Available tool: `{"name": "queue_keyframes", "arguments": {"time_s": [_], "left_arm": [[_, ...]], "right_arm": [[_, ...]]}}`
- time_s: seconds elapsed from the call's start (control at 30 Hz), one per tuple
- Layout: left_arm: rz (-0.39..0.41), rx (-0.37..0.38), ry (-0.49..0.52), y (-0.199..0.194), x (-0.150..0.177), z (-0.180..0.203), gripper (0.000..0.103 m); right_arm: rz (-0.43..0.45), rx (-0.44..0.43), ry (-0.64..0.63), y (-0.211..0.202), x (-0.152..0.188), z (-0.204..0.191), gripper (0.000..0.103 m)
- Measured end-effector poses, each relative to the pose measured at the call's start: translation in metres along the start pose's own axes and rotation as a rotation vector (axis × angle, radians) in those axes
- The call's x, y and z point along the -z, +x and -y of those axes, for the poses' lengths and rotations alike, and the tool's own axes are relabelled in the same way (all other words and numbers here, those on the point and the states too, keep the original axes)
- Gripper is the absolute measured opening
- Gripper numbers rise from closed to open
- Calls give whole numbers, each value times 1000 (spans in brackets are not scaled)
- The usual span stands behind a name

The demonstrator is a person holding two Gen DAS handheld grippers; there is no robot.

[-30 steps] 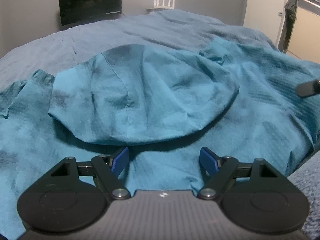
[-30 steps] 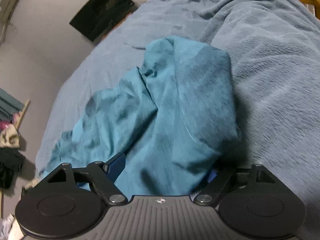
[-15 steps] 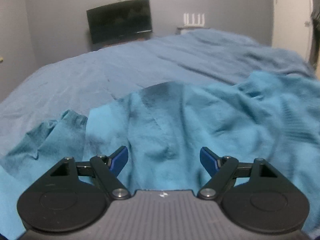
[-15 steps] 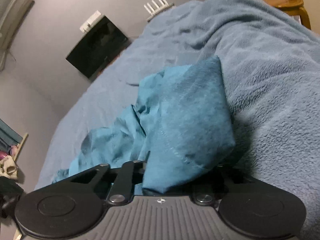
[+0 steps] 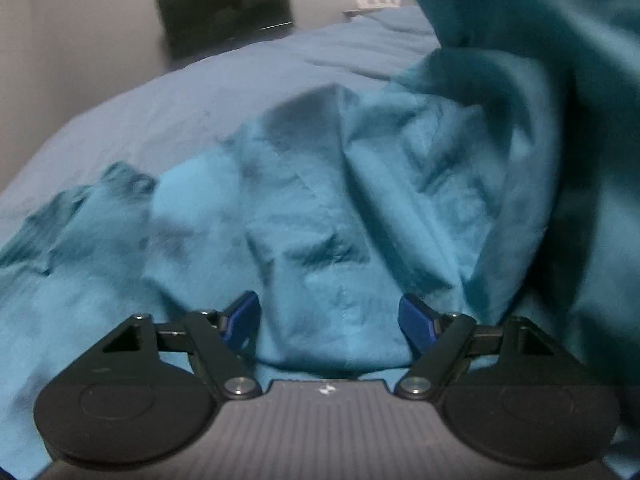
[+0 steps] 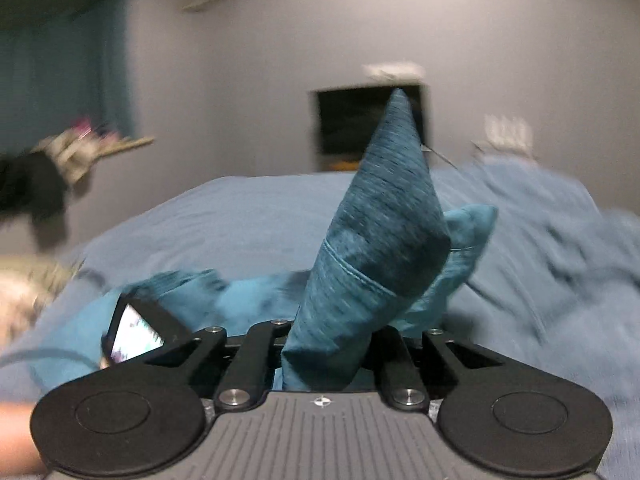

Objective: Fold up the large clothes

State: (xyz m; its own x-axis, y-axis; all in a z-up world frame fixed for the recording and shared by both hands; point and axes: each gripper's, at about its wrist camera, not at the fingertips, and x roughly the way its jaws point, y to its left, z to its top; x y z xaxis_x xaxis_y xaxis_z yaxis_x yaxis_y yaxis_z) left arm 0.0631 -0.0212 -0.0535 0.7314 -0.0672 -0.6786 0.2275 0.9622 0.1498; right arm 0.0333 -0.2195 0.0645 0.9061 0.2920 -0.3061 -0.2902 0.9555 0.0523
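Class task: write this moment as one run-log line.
right tool: closing on teal fabric garment, lifted | left tool: open over it | blue bed cover: underneath

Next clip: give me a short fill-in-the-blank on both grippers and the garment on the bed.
1. The right gripper is closing on a corner of the ____ garment.
2. The left gripper has its jaws ____, gripping nothing.
3. The garment lies on a ____ with a blue cover.
4. A dark ____ stands by the far wall.

Missing words: teal; open; bed; screen
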Motion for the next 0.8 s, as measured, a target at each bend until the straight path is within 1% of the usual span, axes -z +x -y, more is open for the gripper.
{"name": "queue_keyframes", "arguments": {"time_s": [0.03, 0.1, 0.2, 0.27, 0.3, 0.33, 0.43, 0.53, 0.6, 0.63, 0.67, 0.73, 0.8], "left_arm": [[21, 11, -43, -13, -2, -11, 77], [78, 8, -122, -45, -7, -39, 77], [139, -50, -175, -90, -10, -81, 77], [164, -81, -227, -119, -7, -113, 77], [173, -91, -257, -132, -4, -127, 77], [180, -98, -287, -143, -1, -140, 77], [218, -121, -378, -179, 9, -175, 77], [266, -131, -450, -209, 18, -200, 77], [278, -96, -477, -221, 20, -204, 75], [274, -62, -485, -226, 22, -204, 75], [267, -8, -495, -227, 24, -204, 74], [237, 89, -515, -231, 28, -204, 65], [179, 151, -532, -219, 31, -200, 48]], "right_arm": [[5, -18, -40, 2, -2, -10, 13], [12, -59, -123, 4, -4, -32, 13], [17, -110, -211, 12, -9, -63, 13], [11, -147, -286, 15, -10, -87, 13], [4, -169, -331, 20, -9, -101, 13], [-5, -187, -371, 13, -8, -113, 13], [-31, -261, -491, 22, 3, -149, 13], [-82, -344, -557, 35, 17, -176, 13], [-116, -387, -579, 46, 26, -188, 13], [-130, -417, -590, 49, 32, -193, 13], [-140, -439, -596, 49, 37, -197, 13], [-164, -475, -623, 53, 45, -202, 15], [-165, -493, -625, 47, 49, -202, 22]]}}
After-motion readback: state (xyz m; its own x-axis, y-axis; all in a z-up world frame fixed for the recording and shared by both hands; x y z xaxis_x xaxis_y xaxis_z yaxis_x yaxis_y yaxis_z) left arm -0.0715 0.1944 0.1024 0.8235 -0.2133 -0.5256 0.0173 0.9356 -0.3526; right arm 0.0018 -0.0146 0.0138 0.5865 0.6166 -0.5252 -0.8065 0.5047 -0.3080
